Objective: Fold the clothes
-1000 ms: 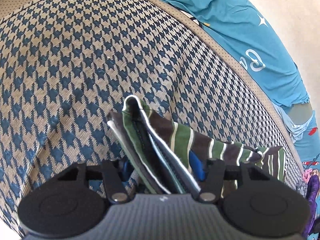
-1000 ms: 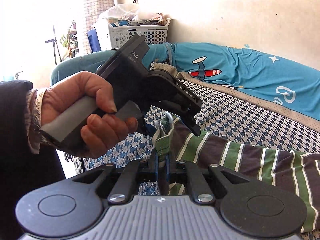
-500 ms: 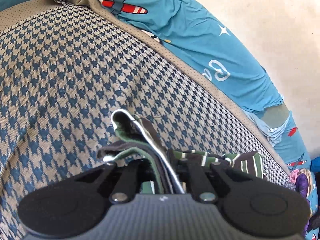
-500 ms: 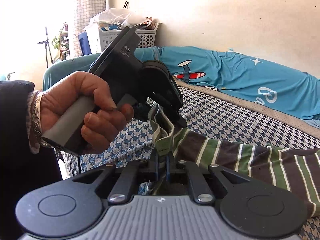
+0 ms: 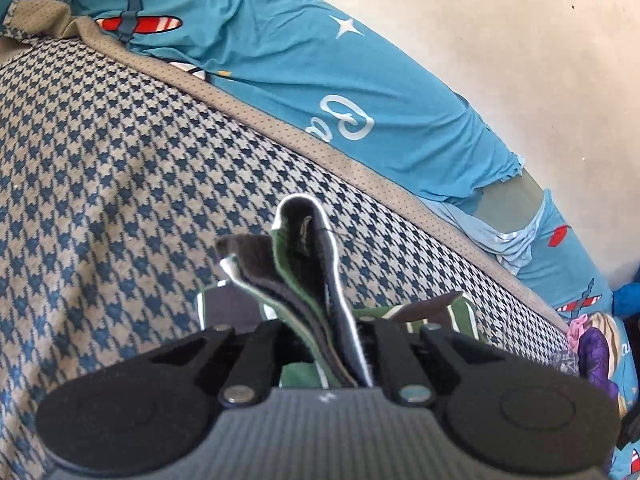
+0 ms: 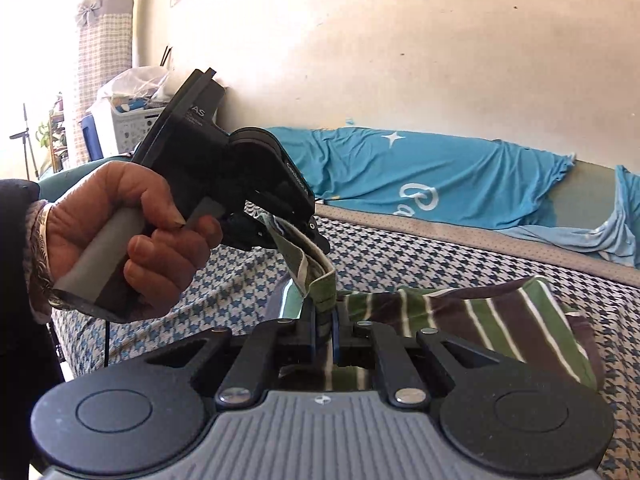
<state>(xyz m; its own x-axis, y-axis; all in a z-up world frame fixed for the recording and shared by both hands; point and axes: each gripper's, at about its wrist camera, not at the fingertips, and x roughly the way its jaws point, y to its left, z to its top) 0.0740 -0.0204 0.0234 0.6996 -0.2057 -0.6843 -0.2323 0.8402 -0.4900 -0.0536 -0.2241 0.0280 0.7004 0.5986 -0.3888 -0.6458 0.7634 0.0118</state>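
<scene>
A green, brown and white striped garment point(image 6: 480, 320) lies bunched on the houndstooth bed cover point(image 6: 440, 256). My right gripper point(image 6: 324, 332) is shut on its folded green edge, held above the bed. My left gripper point(image 5: 320, 344) is shut on another bunch of the same striped garment point(image 5: 308, 280), whose layers stick up between the fingers. In the right wrist view the left gripper point(image 6: 296, 236) shows close on the left, held by a hand point(image 6: 132, 240), with the cloth stretched between the two grippers.
A blue sheet with planes and stars point(image 5: 280, 72) lies along the wall behind the houndstooth cover point(image 5: 120, 184). A white laundry basket point(image 6: 132, 124) stands at the far left. Colourful clothes point(image 5: 596, 344) sit at the bed's right end.
The left gripper closed on the striped garment. Both grippers have lifted with it; the views tilted up toward the wall.
</scene>
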